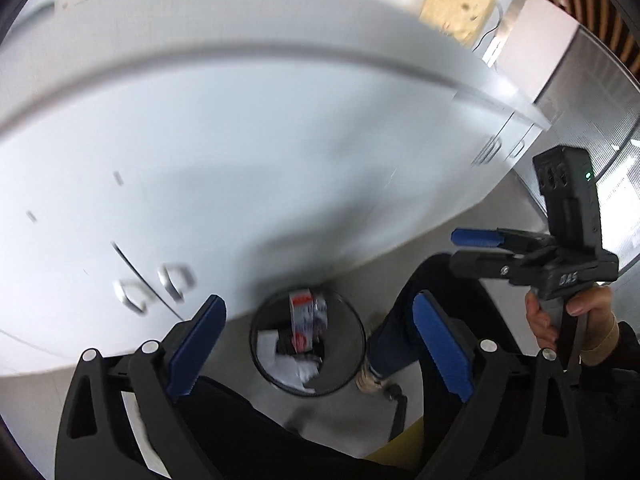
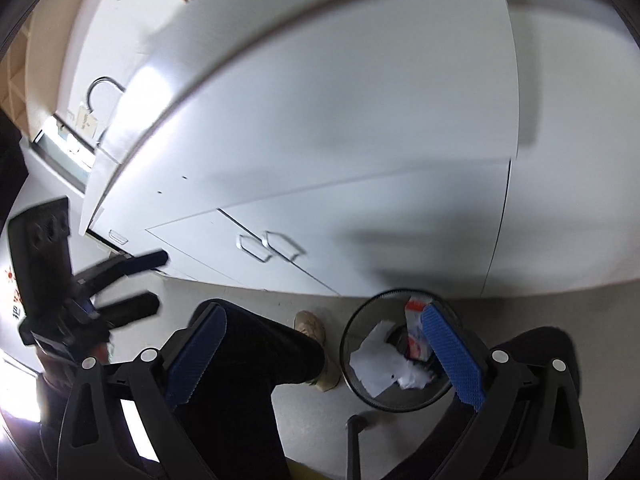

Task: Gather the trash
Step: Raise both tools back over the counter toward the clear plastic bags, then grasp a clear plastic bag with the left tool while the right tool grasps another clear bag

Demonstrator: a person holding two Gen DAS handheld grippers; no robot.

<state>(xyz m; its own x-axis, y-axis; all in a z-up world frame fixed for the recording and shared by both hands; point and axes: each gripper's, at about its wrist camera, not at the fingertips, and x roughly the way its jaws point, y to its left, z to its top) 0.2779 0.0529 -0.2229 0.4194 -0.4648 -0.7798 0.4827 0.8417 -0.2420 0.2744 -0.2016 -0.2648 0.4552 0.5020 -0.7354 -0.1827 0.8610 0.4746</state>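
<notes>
Your left gripper and right gripper both stand wide apart, holding nothing. The red-and-white carton lies in the mesh bin among crumpled paper; its print is unreadable.

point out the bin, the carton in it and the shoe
bin [image 2: 345, 354]: right wrist view, left part of the mesh rim
carton [image 1: 307, 318]: left wrist view, middle of its printed side
shoe [image 2: 311, 326]: right wrist view, top of the tan toe
</notes>
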